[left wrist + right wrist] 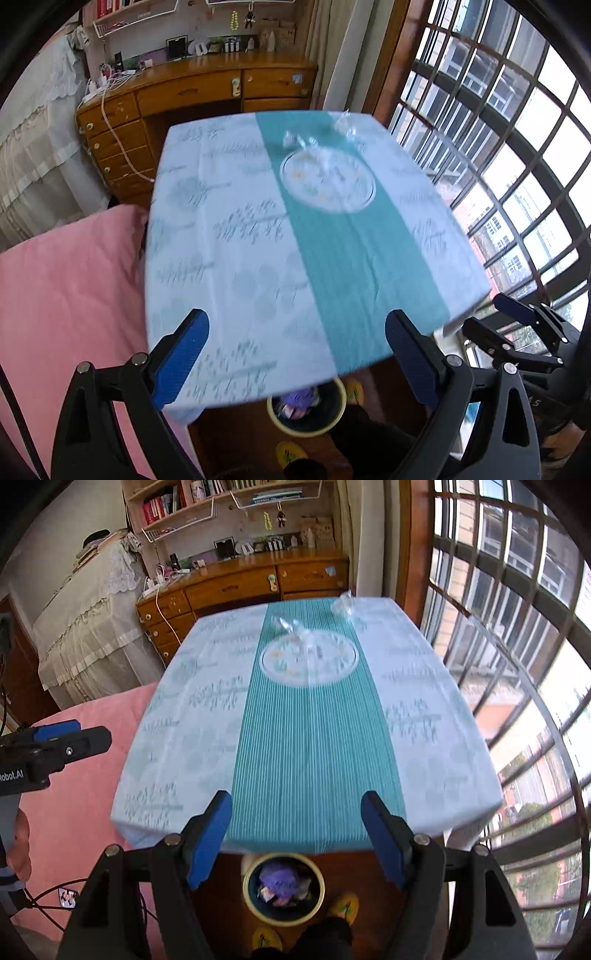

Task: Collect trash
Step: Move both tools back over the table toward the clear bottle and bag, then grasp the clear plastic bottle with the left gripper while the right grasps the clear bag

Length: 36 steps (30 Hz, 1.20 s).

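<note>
A round bin (283, 886) with a pale rim stands on the floor under the table's near edge, holding purple and mixed rubbish; it shows in the left wrist view too (306, 410). On the far part of the table lie crumpled clear plastic pieces (291, 626) (341, 605) by a white plate (308, 657); in the left wrist view the plastic (299, 140) and the plate (327, 181) are blurred. My left gripper (295, 354) is open and empty above the table's near edge. My right gripper (295, 834) is open and empty too, over the bin.
The table (177, 738) has a pale cloth with a teal striped runner. A pink bed (66, 295) lies to the left, a barred window (517, 664) to the right, a wooden desk (240, 587) behind. A person's yellow slippers (343, 906) stand by the bin.
</note>
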Motion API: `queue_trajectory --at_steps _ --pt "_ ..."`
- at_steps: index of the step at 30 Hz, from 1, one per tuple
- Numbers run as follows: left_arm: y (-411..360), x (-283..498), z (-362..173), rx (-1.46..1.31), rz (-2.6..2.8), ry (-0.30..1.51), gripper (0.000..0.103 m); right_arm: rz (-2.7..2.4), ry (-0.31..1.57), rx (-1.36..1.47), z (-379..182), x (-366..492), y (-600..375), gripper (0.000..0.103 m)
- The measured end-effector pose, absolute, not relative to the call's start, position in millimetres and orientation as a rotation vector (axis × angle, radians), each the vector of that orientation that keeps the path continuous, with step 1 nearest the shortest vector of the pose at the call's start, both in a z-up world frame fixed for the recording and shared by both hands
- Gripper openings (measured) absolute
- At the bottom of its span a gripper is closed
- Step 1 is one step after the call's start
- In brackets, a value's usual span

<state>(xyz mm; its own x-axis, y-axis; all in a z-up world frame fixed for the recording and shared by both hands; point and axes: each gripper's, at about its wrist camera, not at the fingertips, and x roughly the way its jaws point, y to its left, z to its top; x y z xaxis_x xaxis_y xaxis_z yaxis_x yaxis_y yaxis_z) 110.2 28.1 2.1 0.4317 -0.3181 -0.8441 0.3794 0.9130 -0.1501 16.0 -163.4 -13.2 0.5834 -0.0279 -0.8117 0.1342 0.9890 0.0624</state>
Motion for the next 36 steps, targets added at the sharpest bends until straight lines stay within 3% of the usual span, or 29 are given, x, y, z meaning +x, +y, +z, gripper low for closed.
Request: queue_trajectory --at_steps 9,16,25,36 --pt "-47 217 -4 0.031 -0.368 1.072 0.095 -0.014 0.887 0.142 4 134 -234 0.073" --pt "-97 335 -32 -0.116 -0.254 1.227 0.095 0.064 0.939 0.203 2 258 -309 0.073" --pt "-127 451 -95 -0.435 -0.152 1.359 0.095 0.069 1.010 0.255 -42 413 -373 0.073" --pt "-145 505 -153 -0.558 -0.029 1.422 0.090 0.057 1.145 0.331 -109 517 -391 0.073"
